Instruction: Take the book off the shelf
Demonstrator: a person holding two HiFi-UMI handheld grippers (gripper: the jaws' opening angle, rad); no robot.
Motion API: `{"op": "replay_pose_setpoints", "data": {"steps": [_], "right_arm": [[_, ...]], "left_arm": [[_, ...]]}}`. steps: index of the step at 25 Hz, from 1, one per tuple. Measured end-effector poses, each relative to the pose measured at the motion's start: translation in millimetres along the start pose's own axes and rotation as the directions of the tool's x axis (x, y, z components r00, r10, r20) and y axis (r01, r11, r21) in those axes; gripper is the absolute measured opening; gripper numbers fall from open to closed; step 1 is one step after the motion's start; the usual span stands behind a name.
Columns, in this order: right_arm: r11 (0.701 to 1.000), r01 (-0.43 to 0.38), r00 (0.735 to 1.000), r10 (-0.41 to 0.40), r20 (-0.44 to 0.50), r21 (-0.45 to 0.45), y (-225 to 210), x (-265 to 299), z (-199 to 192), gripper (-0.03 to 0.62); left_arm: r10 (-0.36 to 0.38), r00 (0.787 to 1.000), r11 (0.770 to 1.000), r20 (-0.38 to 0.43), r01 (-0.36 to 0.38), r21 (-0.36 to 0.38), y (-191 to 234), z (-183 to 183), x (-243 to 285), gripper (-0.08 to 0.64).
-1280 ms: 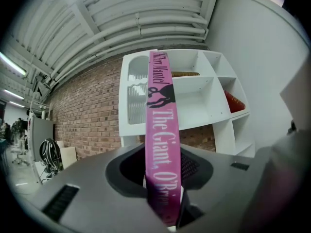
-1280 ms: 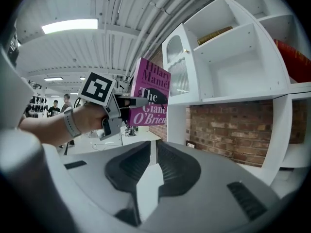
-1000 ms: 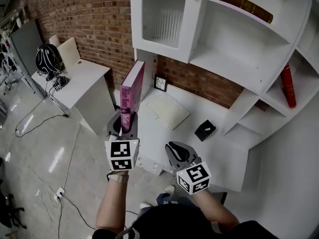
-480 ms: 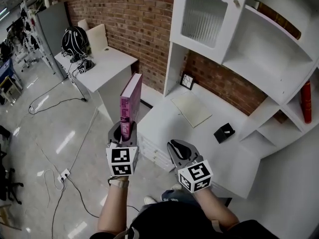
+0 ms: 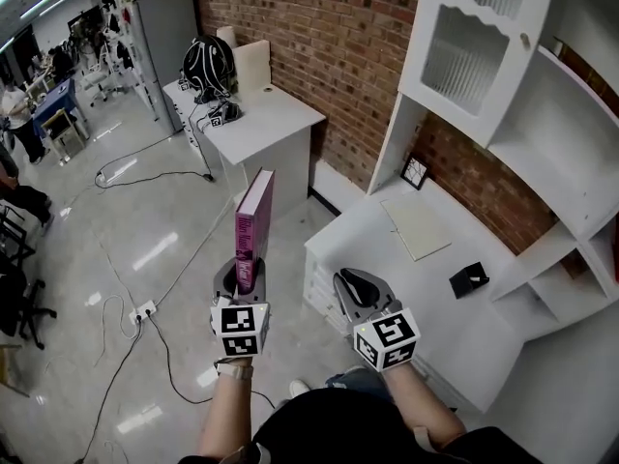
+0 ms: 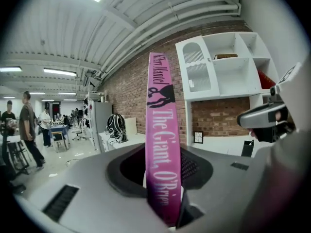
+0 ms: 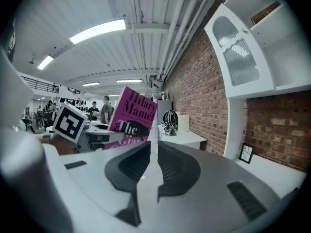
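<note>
A pink book [image 5: 253,222] stands upright in my left gripper [image 5: 242,280], which is shut on its lower end, out over the floor away from the white shelf unit [image 5: 542,114]. In the left gripper view the book's spine [image 6: 162,130] rises straight up between the jaws. My right gripper [image 5: 360,291] hangs beside it to the right, jaws together with nothing between them. From the right gripper view the book's pink cover [image 7: 132,116] shows to the left beyond the jaws.
A white desk [image 5: 387,249] under the shelves carries a pale pad [image 5: 416,228], a small black box [image 5: 468,280] and a framed picture [image 5: 414,171]. Another white table [image 5: 261,124] with a black bag [image 5: 209,66] stands by the brick wall. Cables lie on the floor [image 5: 135,259]. People stand far left.
The view has swung left and away from the shelves; both grippers and the held book have drawn back from the desk to over the open floor.
</note>
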State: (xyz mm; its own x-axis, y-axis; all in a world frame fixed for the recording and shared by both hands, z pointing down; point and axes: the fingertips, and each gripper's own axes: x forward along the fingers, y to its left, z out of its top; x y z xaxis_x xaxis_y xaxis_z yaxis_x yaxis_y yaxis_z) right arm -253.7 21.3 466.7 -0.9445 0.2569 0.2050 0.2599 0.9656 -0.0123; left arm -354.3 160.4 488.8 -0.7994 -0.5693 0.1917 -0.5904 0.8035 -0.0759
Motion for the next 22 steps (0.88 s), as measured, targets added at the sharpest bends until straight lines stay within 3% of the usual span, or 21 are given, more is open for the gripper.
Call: {"op": "replay_pose_setpoints", "data": {"steps": [11,22], "right_arm": [[0.989,-0.145,0.989,0.146,0.011,-0.029,55,36,6,0.055],[0.965,-0.255,0.967,0.256,0.003,-0.066,97,60,7,0.055]], "left_arm": [[0.163,0.985,0.984,-0.061,-0.166,-0.056,65,-42,-69,0.138],[0.253,0.96,0.966,-0.117,-0.257,-0.022,98,-65,-115,0.138]]}}
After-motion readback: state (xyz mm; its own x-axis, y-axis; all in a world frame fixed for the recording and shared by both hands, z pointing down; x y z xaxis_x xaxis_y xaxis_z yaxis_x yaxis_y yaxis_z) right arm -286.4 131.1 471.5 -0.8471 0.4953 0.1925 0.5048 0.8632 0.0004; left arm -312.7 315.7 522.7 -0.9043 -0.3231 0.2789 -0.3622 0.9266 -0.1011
